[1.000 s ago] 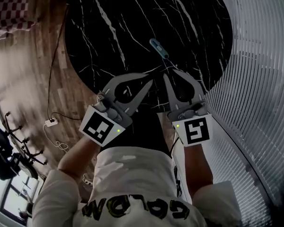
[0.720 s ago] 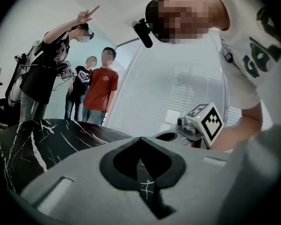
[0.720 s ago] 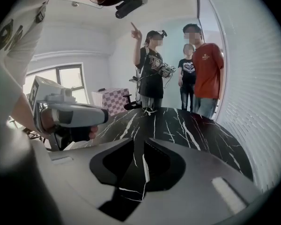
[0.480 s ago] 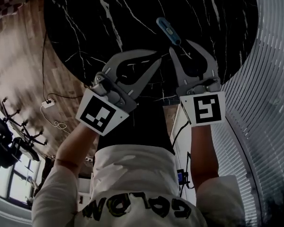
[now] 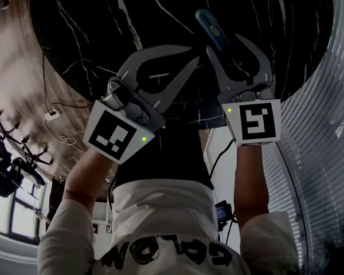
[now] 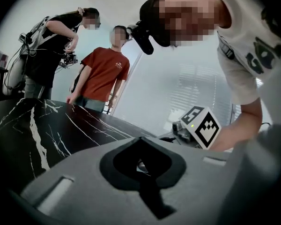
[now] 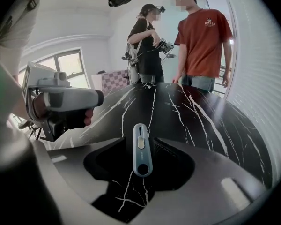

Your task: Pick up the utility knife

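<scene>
The utility knife (image 5: 211, 28) is a slim blue-grey bar with a slider, lying flat on the black marble table (image 5: 132, 16). My right gripper (image 5: 225, 42) is open, and its jaws have just been opening. In the right gripper view the knife (image 7: 141, 149) lies lengthwise in the gap of the right gripper (image 7: 140, 142); the near end is between the jaws and neither pad presses on it. Just left of it, over the table's near edge, my left gripper (image 5: 192, 55) is shut with nothing in it. The left gripper (image 6: 140, 139) shows its jaws meeting.
Two people (image 7: 203, 41) stand at the table's far side. A wooden floor with a cable and power strip (image 5: 49, 117) lies to the left. A white slatted wall (image 5: 327, 96) curves close along the right of the table.
Both grippers have sunk toward the table and closed in on the knife. The right jaws have spread from nearly shut to wide, and the knife's near end now lies between them.
</scene>
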`<action>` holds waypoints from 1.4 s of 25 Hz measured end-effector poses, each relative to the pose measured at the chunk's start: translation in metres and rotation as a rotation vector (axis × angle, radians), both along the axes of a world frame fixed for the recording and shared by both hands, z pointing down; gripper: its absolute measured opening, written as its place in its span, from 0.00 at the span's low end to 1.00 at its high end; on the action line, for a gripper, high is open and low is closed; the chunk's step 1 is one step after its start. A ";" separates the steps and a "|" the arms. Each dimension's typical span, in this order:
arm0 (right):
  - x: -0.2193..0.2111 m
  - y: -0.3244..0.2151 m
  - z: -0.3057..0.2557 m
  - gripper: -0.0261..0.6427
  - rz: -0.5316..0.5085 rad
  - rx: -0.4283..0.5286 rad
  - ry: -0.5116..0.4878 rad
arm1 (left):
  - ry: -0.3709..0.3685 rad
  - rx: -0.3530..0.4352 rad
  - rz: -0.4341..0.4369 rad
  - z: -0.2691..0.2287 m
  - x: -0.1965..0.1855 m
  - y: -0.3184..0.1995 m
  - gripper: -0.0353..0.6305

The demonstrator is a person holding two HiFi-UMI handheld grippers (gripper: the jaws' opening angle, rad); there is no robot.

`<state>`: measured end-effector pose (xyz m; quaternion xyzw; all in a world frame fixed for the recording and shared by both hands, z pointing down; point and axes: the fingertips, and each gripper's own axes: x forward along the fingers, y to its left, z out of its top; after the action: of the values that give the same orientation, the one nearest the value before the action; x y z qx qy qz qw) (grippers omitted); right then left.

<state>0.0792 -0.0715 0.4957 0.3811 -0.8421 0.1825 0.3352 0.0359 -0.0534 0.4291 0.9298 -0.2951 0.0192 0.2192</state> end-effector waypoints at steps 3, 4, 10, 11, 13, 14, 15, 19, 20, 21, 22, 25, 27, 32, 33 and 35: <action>0.000 -0.001 0.010 0.33 -0.009 -0.016 0.015 | 0.008 -0.004 -0.004 0.007 -0.001 -0.001 0.06; 0.000 -0.001 0.012 0.33 -0.016 -0.027 0.021 | 0.011 -0.006 -0.006 0.008 0.000 -0.001 0.06; 0.001 0.000 0.031 0.33 -0.016 -0.073 0.044 | 0.023 -0.019 -0.020 0.017 -0.002 0.003 0.06; 0.001 0.000 0.032 0.33 -0.018 -0.078 0.050 | 0.025 -0.020 -0.022 0.017 -0.003 0.004 0.06; 0.002 -0.001 0.031 0.32 -0.021 -0.084 0.060 | 0.026 -0.019 -0.027 0.018 -0.005 0.004 0.06; 0.002 -0.001 0.031 0.32 -0.023 -0.086 0.063 | 0.027 -0.019 -0.031 0.018 -0.006 0.004 0.06; 0.002 -0.001 0.031 0.31 -0.026 -0.087 0.065 | 0.028 -0.020 -0.035 0.018 -0.007 0.005 0.06; 0.001 0.002 0.033 0.24 -0.030 -0.092 0.076 | 0.027 -0.019 -0.038 0.016 -0.009 0.010 0.06; 0.001 0.003 0.034 0.24 -0.027 -0.095 0.078 | 0.026 -0.019 -0.037 0.015 -0.010 0.011 0.06; 0.001 0.004 0.033 0.24 -0.021 -0.098 0.078 | 0.024 -0.020 -0.036 0.014 -0.011 0.013 0.06; 0.001 0.004 0.031 0.24 -0.013 -0.098 0.075 | 0.021 -0.019 -0.035 0.012 -0.012 0.014 0.06; 0.001 0.004 0.018 0.24 0.014 -0.066 0.058 | 0.017 -0.006 -0.043 0.005 -0.018 0.014 0.06; 0.004 0.004 0.006 0.24 0.034 -0.041 0.049 | 0.026 0.001 -0.051 -0.004 -0.020 0.013 0.06; 0.008 0.010 -0.026 0.24 0.068 -0.015 0.028 | 0.026 0.029 -0.047 -0.039 -0.016 0.016 0.06; 0.008 0.011 -0.036 0.24 0.070 -0.005 0.022 | 0.023 0.037 -0.043 -0.047 -0.016 0.018 0.06; 0.008 0.012 -0.057 0.23 0.075 0.030 0.007 | 0.016 0.062 -0.037 -0.063 -0.015 0.021 0.06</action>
<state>0.0867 -0.0593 0.4383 0.4180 -0.8286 0.1811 0.3254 0.0212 -0.0326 0.3656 0.9306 -0.3110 -0.0014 0.1932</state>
